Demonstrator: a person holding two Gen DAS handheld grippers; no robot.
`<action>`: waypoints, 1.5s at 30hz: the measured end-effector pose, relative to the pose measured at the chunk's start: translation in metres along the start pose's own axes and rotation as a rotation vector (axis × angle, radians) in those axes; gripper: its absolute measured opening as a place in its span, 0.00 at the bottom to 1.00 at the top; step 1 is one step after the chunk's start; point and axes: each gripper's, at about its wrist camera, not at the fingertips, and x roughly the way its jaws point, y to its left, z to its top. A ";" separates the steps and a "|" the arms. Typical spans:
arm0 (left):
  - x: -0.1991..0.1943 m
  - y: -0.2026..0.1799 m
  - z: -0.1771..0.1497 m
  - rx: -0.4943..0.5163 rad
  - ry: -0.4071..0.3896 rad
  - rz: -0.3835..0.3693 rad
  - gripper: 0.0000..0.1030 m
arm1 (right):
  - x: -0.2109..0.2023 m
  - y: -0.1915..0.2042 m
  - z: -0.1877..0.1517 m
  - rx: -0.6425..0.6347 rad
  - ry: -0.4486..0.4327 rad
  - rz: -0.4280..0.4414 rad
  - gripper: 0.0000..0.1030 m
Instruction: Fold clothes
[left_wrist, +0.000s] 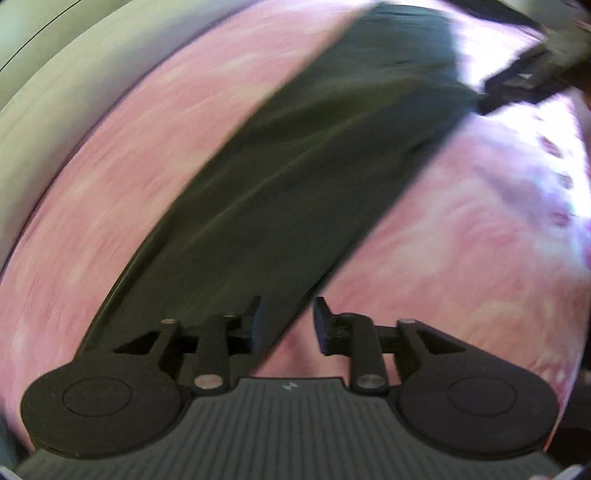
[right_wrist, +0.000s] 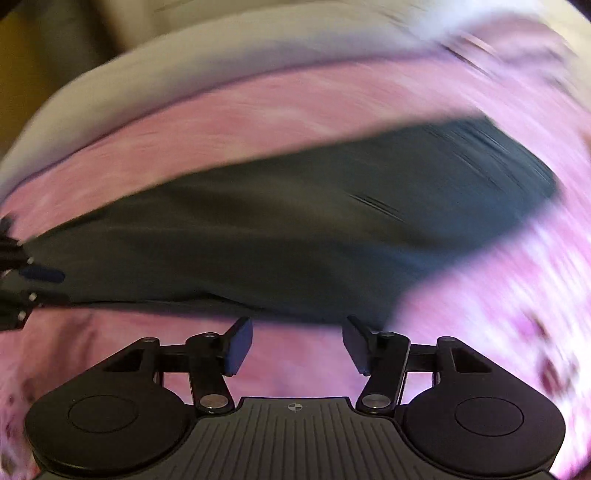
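Dark garment (left_wrist: 295, 177) spread long across pink bedding (left_wrist: 110, 184), running from between left gripper (left_wrist: 286, 321) fingers, apart, unclamped; just ahead of right gripper (right_wrist: 297, 343), also apart. Heavily motion-blurred; garment type unclear

A dark green garment (left_wrist: 295, 177) is seen as matt woven cloth, smooth, with soft shallow creases. The pink sheet (left_wrist: 461, 258) beneath is also cloth, matt and mottled; a finer weave cannot be told through the blur. The left gripper (left_wrist: 286, 321) and right gripper (right_wrist: 297, 345) are made of matt black plastic, their bases ribbed, with small dull metal pins at the joints. The pads (right_wrist: 240, 345) are faced with a smooth dark blue rubbery material.
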 end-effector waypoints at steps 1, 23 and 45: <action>-0.005 0.017 -0.016 -0.068 0.017 0.037 0.26 | 0.006 0.018 0.007 -0.054 0.002 0.037 0.57; 0.057 0.232 -0.115 -0.116 0.078 0.092 0.05 | 0.211 0.200 0.128 -0.988 0.104 0.137 0.50; 0.017 0.276 -0.123 -0.259 0.066 0.212 0.30 | 0.197 0.201 0.107 -0.514 0.199 0.019 0.53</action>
